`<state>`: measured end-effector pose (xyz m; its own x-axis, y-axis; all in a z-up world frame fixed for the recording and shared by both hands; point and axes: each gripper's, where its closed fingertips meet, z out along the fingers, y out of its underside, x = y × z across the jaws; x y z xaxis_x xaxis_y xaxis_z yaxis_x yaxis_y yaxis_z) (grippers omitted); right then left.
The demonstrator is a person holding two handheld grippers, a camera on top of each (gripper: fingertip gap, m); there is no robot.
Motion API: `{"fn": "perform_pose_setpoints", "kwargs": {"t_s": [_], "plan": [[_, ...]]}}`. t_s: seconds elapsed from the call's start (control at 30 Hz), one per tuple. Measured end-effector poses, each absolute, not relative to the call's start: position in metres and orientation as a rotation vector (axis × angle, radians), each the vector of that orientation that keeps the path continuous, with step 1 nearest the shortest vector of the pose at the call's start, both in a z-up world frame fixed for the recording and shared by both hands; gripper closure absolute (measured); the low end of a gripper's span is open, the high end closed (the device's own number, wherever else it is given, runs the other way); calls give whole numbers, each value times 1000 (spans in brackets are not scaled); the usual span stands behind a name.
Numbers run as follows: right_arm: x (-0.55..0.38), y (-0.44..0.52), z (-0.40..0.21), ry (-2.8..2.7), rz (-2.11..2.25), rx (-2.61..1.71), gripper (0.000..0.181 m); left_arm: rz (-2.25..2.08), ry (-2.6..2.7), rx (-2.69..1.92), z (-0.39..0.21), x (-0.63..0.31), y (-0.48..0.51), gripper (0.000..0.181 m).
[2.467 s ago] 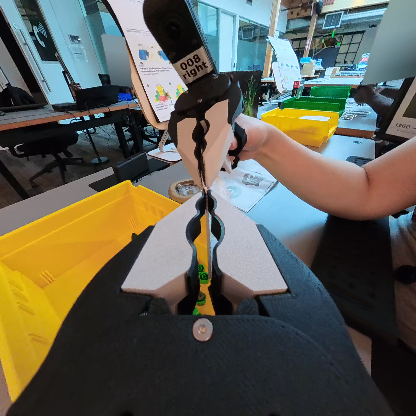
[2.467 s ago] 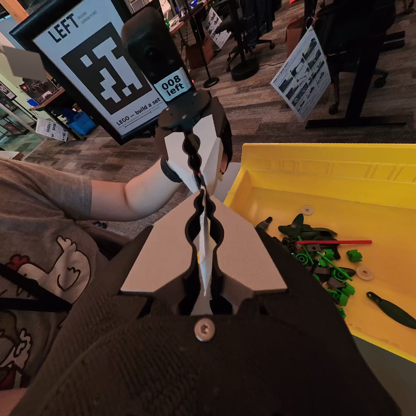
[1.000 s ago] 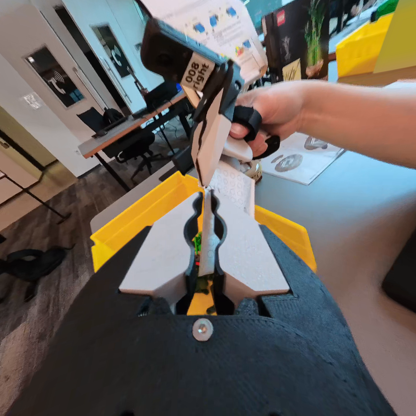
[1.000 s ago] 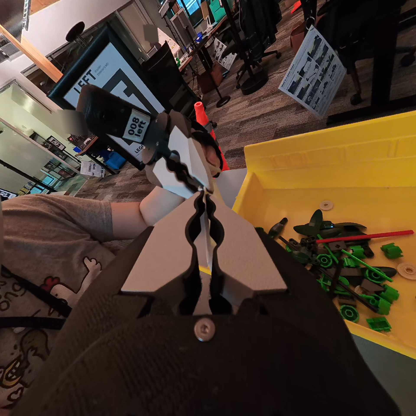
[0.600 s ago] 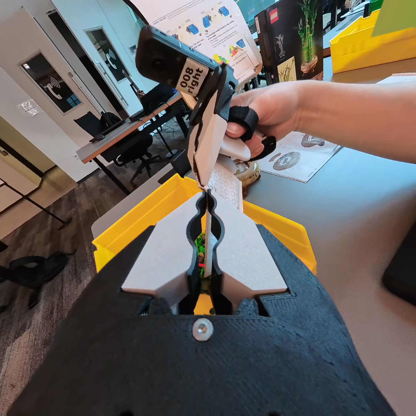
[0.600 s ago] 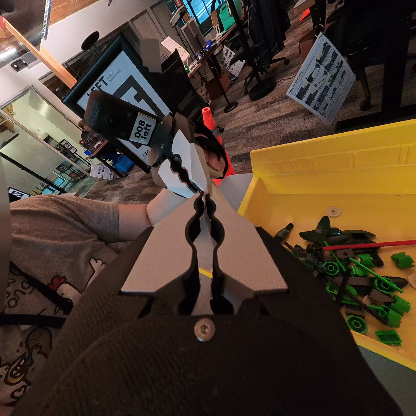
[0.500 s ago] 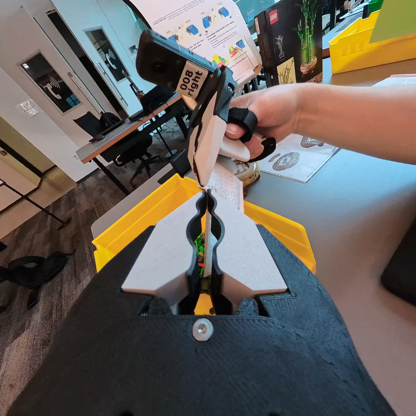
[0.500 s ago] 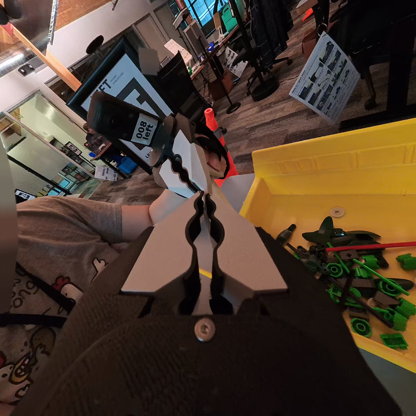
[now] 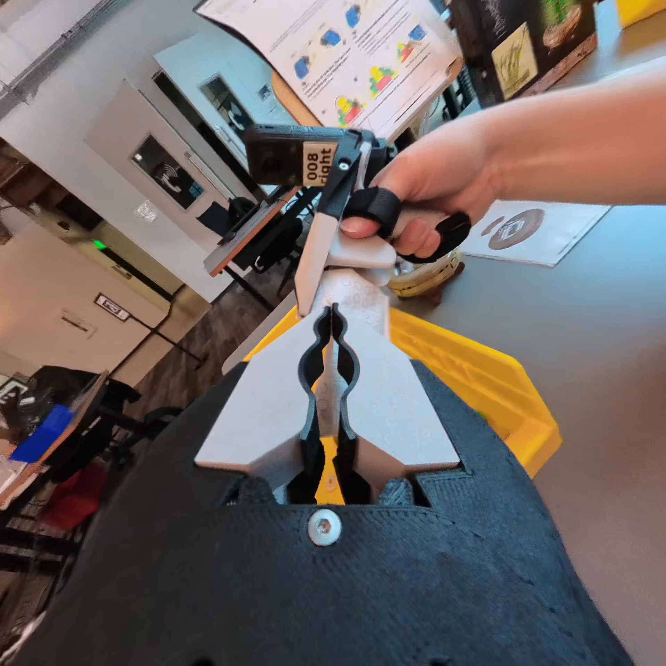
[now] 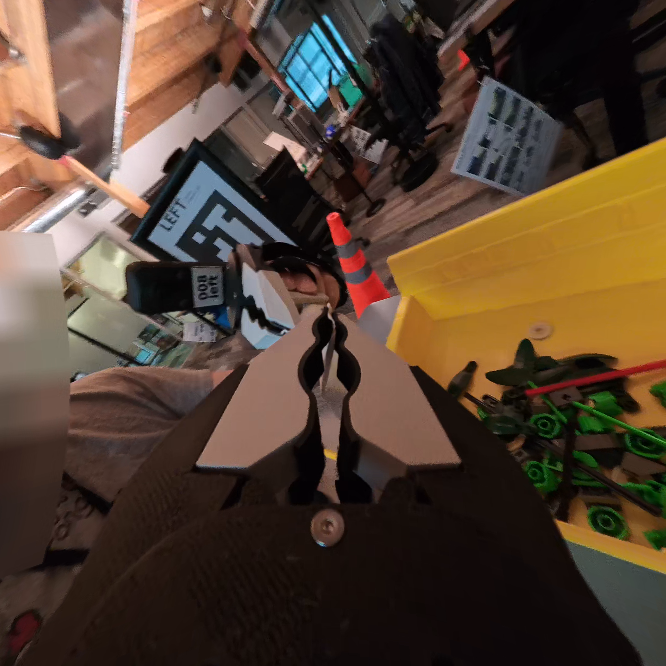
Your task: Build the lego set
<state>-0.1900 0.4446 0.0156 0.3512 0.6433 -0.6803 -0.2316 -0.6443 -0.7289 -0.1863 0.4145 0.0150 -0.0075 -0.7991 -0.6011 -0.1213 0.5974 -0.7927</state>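
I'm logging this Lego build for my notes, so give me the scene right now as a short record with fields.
held item: thin white bag with printed circles, gripped by both grippers above the yellow bin
left gripper: shut on the bag
right gripper: shut on the bag
bin contents: loose green and dark pieces, one red rod
table: grey, with an open instruction booklet
build progress: not visible here

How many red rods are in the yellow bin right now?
1: a thin red plastic rod lies atop the green-and-black piece pile in the yellow plastic bin. More may be buried.
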Motion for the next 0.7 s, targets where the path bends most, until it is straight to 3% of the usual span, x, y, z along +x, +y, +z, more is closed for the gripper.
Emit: {"fn": "perform_pose_setpoints", "kwargs": {"t_s": [0.2, 0.27, 0.47, 0.57, 0.7], "plan": [[-192, 435, 27, -449, 1359, -1800, 181, -762, 1434, -857, 24, -185, 419, 181], [-194, 432, 25, -481, 1356, -1805, 181, -783, 1403, -912, 25, -184, 426, 165], [-203, 429, 22, -566, 1326, -1812, 181, -1181, 1526, -1065, 19, -194, 415, 149], [-205, 427, 24, -602, 1296, -1802, 181, -1152, 1625, -1127, -1, -189, 416, 149], [-206, 423, 28, -663, 1247, -1776, 181, -1150, 1644, -1079, -5, -183, 411, 178]]}}
